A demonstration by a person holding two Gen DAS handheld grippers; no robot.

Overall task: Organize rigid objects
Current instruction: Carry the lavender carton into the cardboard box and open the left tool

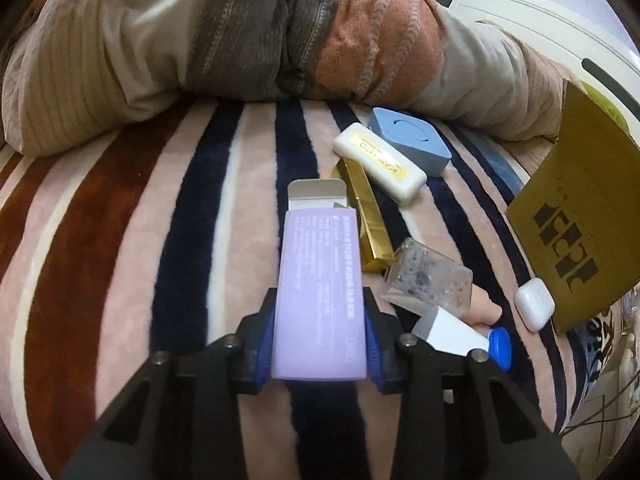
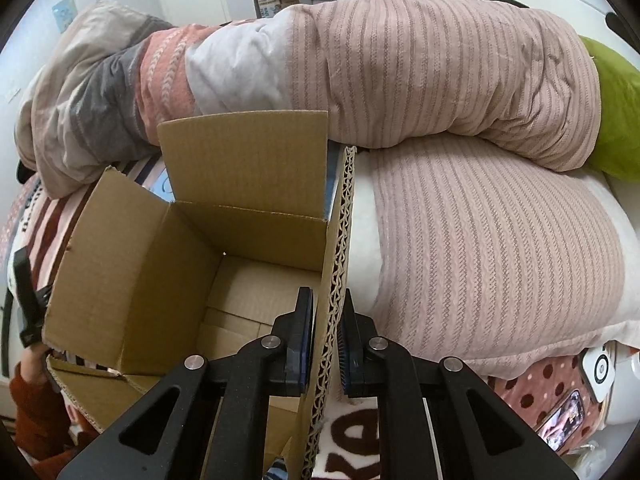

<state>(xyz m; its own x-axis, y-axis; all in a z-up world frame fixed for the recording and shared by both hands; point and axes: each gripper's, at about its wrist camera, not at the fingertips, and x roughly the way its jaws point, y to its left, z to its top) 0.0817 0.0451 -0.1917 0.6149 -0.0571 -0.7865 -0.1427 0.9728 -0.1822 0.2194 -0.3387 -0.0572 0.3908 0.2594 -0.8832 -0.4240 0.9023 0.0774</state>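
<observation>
My left gripper (image 1: 320, 312) is shut on a lilac carton (image 1: 316, 276) with its far flap open, held over the striped blanket. To its right lie a gold bar box (image 1: 366, 216), a white case (image 1: 380, 162), a blue square case (image 1: 412, 140), a clear bottle (image 1: 428, 276), a white tube with blue cap (image 1: 460, 336) and a white earbud case (image 1: 534, 304). My right gripper (image 2: 326, 320) is shut on the right wall flap (image 2: 340, 264) of an open cardboard box (image 2: 168, 264), one finger inside, one outside. The box's visible floor is bare.
A rolled duvet (image 1: 240, 32) lies across the far side of the bed. A gold cardboard box (image 1: 580, 216) stands at the right edge. In the right wrist view a pink ribbed pillow (image 2: 480, 248) lies right of the box and a phone (image 2: 564, 420) at lower right.
</observation>
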